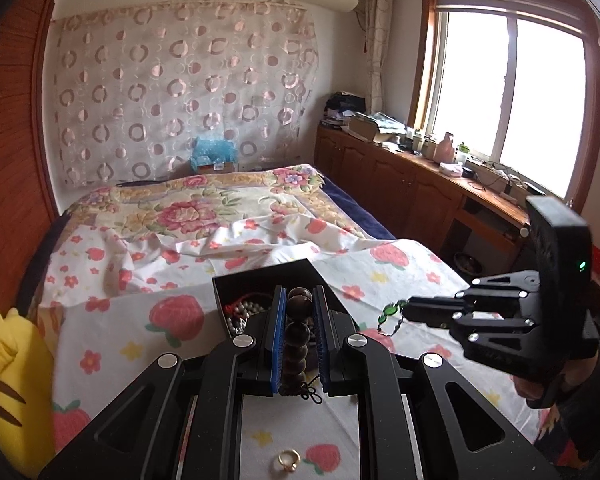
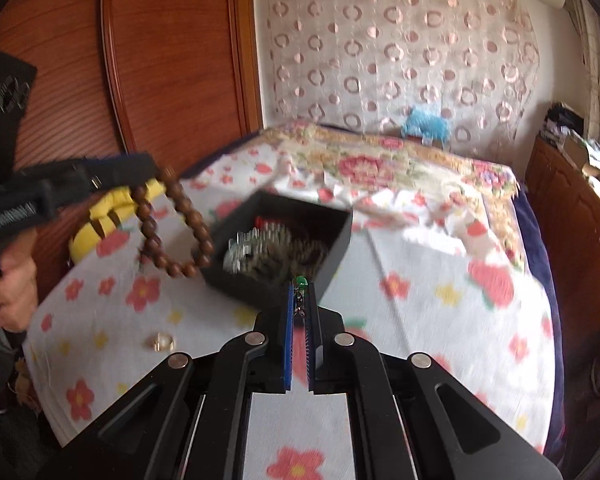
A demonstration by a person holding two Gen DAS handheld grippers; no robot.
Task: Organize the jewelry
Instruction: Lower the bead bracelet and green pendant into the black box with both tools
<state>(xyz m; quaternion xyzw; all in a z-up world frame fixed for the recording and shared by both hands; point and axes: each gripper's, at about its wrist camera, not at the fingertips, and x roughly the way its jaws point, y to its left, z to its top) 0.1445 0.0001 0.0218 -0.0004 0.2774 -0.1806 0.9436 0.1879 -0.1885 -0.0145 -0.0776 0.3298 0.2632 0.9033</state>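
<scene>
My left gripper [image 1: 298,300] is shut on a brown wooden bead bracelet [image 1: 298,332]; in the right wrist view the bracelet [image 2: 172,228] hangs as a loop from the left gripper [image 2: 156,174]. A black jewelry box [image 1: 260,280] holding beads and a red cord sits on the bed just beyond it. My right gripper [image 2: 299,292] is shut on a thin chain with green stones [image 2: 300,281], held above the box's [image 2: 332,248] near corner. In the left wrist view that green chain [image 1: 392,314] dangles from the right gripper [image 1: 408,308]. A gold ring [image 1: 289,460] lies on the sheet.
The bed carries a white sheet with strawberry and flower prints [image 1: 400,280]. A yellow plush toy [image 1: 12,384] lies at the bed's left edge by the wooden headboard [image 2: 160,60]. Wooden cabinets [image 1: 400,184] with clutter run under the window on the right. The ring [image 2: 161,341] rests left of the box.
</scene>
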